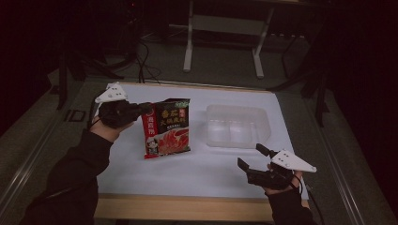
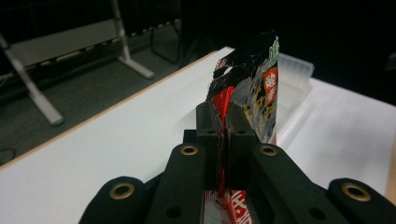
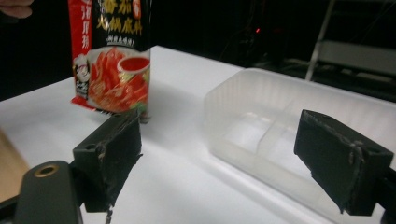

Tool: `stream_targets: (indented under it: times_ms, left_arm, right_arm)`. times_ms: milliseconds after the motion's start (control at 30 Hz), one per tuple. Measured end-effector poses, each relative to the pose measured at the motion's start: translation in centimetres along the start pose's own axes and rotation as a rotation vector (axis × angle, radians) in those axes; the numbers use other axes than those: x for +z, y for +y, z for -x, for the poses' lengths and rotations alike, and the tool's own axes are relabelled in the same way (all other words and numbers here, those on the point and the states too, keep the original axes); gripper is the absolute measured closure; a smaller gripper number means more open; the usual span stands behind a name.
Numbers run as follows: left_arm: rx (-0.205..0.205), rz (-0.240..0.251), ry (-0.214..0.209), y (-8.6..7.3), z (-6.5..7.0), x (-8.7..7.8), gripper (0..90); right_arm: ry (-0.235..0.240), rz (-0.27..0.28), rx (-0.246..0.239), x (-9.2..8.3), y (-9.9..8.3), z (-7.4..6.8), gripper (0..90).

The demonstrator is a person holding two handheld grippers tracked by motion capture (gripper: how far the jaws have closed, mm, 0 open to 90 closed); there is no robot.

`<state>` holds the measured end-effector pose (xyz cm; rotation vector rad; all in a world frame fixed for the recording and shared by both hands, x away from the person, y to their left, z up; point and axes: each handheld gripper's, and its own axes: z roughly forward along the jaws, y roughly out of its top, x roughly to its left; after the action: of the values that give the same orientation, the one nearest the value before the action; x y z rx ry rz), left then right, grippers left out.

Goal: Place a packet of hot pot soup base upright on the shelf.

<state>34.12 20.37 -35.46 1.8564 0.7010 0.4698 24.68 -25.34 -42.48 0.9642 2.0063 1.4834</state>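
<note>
The left gripper point(image 1: 141, 110) is pinching the upper left edge of a glossy red-and-black hot pot soup base packet point(image 1: 167, 127), its jaws closed flat on the crinkled foil and holding it upright over the white tabletop point(image 1: 187, 173). The right gripper point(image 1: 251, 157) is hovering with jaws spread wide and empty, near a translucent, rectangular plastic container point(image 1: 236, 125) with a divider inside. Grey carpet and a metal table frame point(image 1: 220, 28) are lying beyond in the dark room.

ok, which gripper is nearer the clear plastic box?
Right. The right gripper sits open just in front of the box; the left gripper is farther off across the table, shut on the packet.
</note>
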Motion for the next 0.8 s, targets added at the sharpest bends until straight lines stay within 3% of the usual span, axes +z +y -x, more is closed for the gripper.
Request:
stream_targets:
  times_ms: [67,167,233,267,300,367,433,467,667,800]
  left_arm:
    - [0.028,0.020,-0.010,0.2,0.5,-0.3,87.8]
    - [0.032,0.035,-0.048,0.6,1.0,-0.5,87.8]
    - [0.032,0.035,-0.048,0.6,1.0,-0.5,87.8]
    - [0.045,0.046,-0.095,1.1,1.5,-0.6,87.8]
    - [0.049,0.049,-0.095,1.1,1.6,-0.6,87.8]
    - [0.052,0.056,-0.126,1.4,1.9,-0.7,87.8]
    - [0.048,0.060,-0.128,1.4,2.1,-0.6,87.8]
    - [0.045,0.062,-0.154,1.4,2.2,-0.5,87.8]
    - [0.058,0.067,-0.192,1.5,3.1,0.2,87.7]
    - [0.064,0.065,-0.224,1.4,3.6,0.7,87.7]
  right_arm:
    - [0.017,0.001,0.000,-0.1,0.3,-0.2,16.7]
    - [0.044,0.024,-0.005,-0.4,0.9,-0.3,16.7]
    - [0.061,0.030,-0.004,-0.5,1.1,-0.3,16.7]
    - [0.094,0.038,-0.004,-0.6,1.8,-0.1,16.7]
    - [0.129,0.043,0.009,-0.7,2.2,0.0,16.7]
    - [0.137,0.058,0.001,-0.8,2.8,0.1,16.7]
    - [0.152,0.066,-0.006,-0.8,3.2,0.1,16.8]
    - [0.152,0.072,-0.013,-0.8,3.5,0.2,17.0]
    - [0.212,0.077,-0.013,0.2,6.1,0.4,30.5]
    - [0.254,0.068,-0.025,1.4,7.2,0.2,32.0]
